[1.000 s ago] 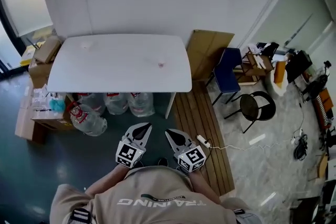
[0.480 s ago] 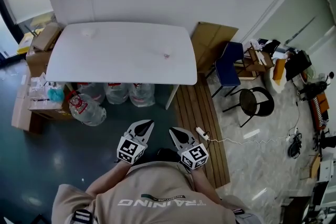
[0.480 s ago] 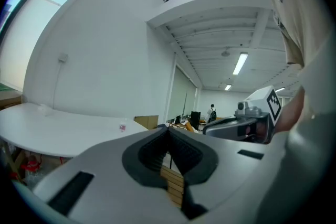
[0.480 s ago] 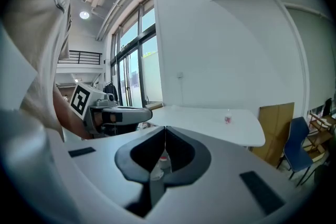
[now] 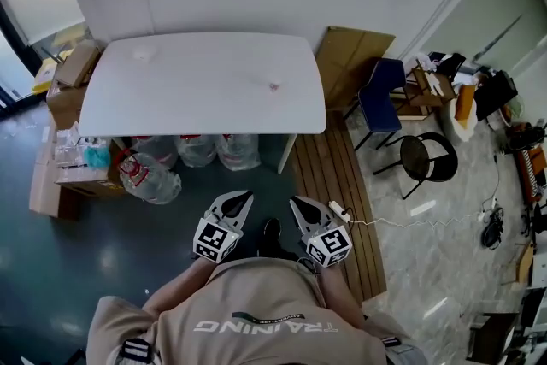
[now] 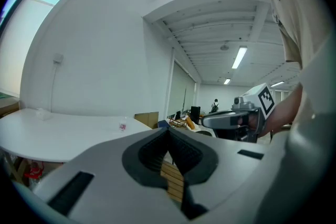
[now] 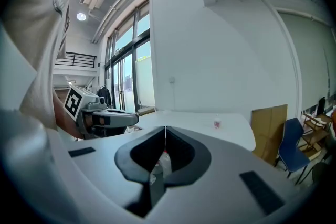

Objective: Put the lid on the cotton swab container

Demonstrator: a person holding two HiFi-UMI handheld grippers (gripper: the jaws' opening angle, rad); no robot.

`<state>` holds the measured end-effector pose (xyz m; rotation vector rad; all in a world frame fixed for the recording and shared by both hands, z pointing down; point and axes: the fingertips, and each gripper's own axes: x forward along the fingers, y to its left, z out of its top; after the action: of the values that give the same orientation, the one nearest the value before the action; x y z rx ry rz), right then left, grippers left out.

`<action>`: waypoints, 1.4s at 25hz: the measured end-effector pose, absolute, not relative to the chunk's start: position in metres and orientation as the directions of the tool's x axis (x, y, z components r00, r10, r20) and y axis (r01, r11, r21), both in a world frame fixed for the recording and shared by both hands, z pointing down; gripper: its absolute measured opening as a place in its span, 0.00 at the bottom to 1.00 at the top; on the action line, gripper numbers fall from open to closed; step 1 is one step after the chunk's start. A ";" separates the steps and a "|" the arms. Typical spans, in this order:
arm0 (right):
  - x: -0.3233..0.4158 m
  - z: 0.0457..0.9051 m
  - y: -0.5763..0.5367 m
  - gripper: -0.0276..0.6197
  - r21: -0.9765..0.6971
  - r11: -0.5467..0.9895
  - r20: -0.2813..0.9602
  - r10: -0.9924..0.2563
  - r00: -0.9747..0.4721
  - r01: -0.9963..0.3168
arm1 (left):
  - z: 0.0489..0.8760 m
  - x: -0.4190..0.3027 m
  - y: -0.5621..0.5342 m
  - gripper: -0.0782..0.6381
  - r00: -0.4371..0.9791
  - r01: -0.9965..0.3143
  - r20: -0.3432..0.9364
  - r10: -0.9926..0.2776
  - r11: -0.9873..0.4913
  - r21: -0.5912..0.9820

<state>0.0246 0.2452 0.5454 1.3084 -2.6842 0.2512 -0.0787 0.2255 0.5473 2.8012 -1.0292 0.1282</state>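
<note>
One white table [image 5: 197, 90] fills slightly more of the head view than a second ago, so the person seems to be walking up to it. Both tongs, left gripper [image 5: 239, 201] and right gripper [image 5: 299, 208], are clenched on nothing at waist level. What is likely the cotton swab container [image 5: 273, 85], tiny and pinkish, stands on the table's right half, well out of reach. I cannot pick out its lid.

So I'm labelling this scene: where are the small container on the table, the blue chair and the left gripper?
small container [image 5: 273, 85]: head view, its middle.
blue chair [image 5: 379, 103]: head view, its seat.
left gripper [image 5: 243, 197]: head view, at its closed jaw tips.
</note>
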 end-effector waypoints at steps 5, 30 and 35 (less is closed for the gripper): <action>0.048 0.533 0.214 0.07 -0.067 0.606 0.158 -0.778 -0.608 -0.793 | 0.538 -0.063 0.195 0.13 0.753 -0.655 0.142 -0.643 -0.753 0.066; 0.102 0.530 0.067 0.07 -0.067 0.769 0.100 -0.628 -0.772 -0.635 | 0.528 0.015 0.052 0.13 0.623 -0.774 0.197 -0.757 -0.634 0.011; 0.105 0.529 0.042 0.07 -0.059 0.767 0.108 -0.631 -0.768 -0.639 | 0.528 0.022 0.022 0.13 0.633 -0.765 0.198 -0.748 -0.644 0.012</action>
<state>0.1053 0.0416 0.5295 1.0356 -2.8759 0.1418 0.0216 0.0220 0.5283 2.7521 -1.2788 0.2671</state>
